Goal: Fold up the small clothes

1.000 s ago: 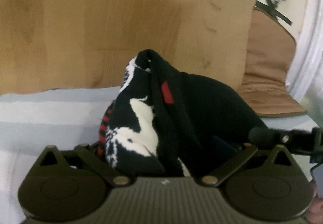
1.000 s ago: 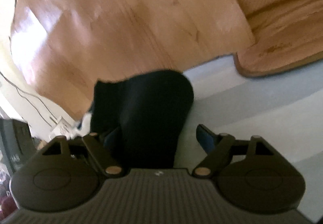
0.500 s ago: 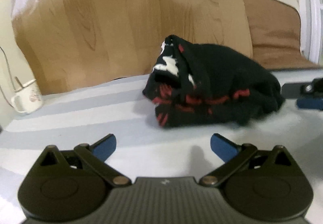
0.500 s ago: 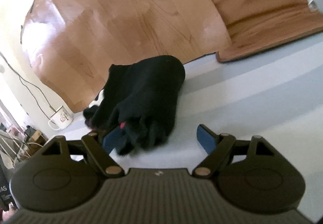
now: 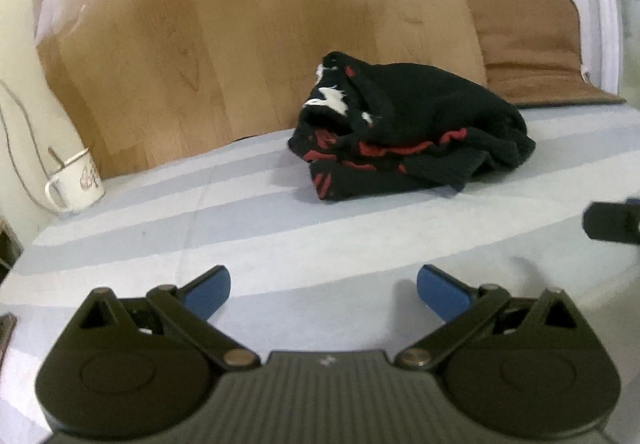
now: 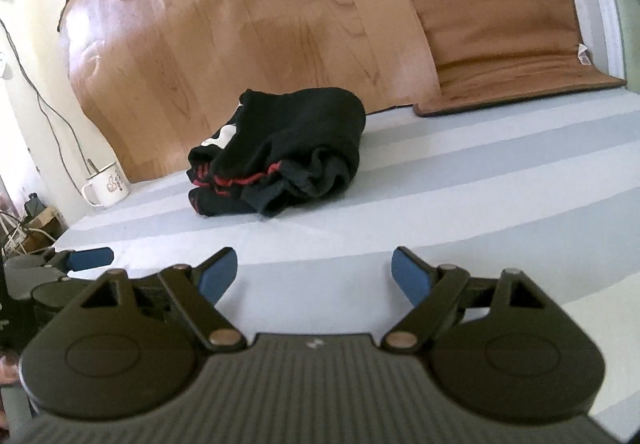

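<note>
Left wrist view: I see my left gripper [image 5: 322,290] with its jaws spread wide and nothing between the blue pads [image 5: 206,290]; they hover over bare striped sheet [image 5: 240,228]. The folded black knit garment [image 5: 404,132], with red stripes and a white pattern showing at its open end, lies as a compact bundle on the sheet, well ahead of the gripper and apart from it. It sits near the wood-grain board [image 5: 240,36] that stands behind the bed surface. A white enamel mug [image 5: 78,180] stands at the far left edge of the sheet, against the board's foot. A brown cushion [image 5: 528,44] leans at the far right. A dark part of the other tool [image 5: 612,222] shows at the right edge; I cannot tell more of it from here.

Right wrist view: my right gripper [image 6: 314,276] likewise stands open, pads empty, clear of the garment [image 6: 280,152], which rests ahead and left of centre. One blue pad of the left gripper [image 6: 90,258] shows low at the left. The mug [image 6: 108,184] and cushion [image 6: 492,24] appear in matching positions.
</note>
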A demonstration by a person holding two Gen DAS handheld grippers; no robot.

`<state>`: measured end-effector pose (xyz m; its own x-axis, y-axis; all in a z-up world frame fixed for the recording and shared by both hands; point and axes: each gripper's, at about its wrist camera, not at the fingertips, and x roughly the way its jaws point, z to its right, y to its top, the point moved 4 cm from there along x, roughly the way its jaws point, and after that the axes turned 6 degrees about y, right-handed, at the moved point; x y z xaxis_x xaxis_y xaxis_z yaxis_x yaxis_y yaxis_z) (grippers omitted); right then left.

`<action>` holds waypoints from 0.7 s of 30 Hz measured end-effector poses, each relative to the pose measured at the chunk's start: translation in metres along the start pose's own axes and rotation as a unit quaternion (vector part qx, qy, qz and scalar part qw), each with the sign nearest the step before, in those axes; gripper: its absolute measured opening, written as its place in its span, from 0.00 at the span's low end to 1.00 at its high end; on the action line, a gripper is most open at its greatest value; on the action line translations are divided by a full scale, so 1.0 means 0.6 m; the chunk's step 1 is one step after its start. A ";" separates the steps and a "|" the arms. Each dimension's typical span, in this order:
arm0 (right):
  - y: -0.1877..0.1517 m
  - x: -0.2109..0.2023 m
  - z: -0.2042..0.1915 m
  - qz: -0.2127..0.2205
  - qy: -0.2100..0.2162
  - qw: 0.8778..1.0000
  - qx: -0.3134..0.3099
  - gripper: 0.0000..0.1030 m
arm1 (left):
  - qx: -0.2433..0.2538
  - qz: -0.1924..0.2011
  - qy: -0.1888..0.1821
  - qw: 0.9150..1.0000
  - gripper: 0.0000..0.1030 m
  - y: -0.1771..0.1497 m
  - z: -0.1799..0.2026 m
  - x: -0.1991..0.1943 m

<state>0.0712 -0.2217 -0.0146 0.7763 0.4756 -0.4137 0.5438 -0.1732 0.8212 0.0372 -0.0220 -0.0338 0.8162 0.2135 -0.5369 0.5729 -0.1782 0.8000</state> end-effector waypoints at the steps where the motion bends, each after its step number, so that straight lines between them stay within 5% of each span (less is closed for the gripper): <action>1: 0.001 0.000 0.003 0.003 -0.002 1.000 0.002 0.85 | -0.006 -0.003 0.000 1.000 1.00 0.000 -0.003 0.002; 11: 0.000 0.002 0.009 0.000 -0.010 1.000 0.016 1.00 | -0.035 -0.037 -0.013 0.999 1.00 -0.002 -0.014 0.021; 21: 0.001 0.004 0.012 -0.010 -0.013 1.000 0.023 1.00 | -0.069 -0.060 -0.042 0.995 1.00 -0.006 -0.026 0.032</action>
<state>0.0757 -0.2267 -0.0179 0.7731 0.4561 -0.4407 0.5725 -0.2029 0.7944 0.0495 -0.0025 -0.0429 0.7493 0.1433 -0.6466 0.6555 -0.0206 0.7550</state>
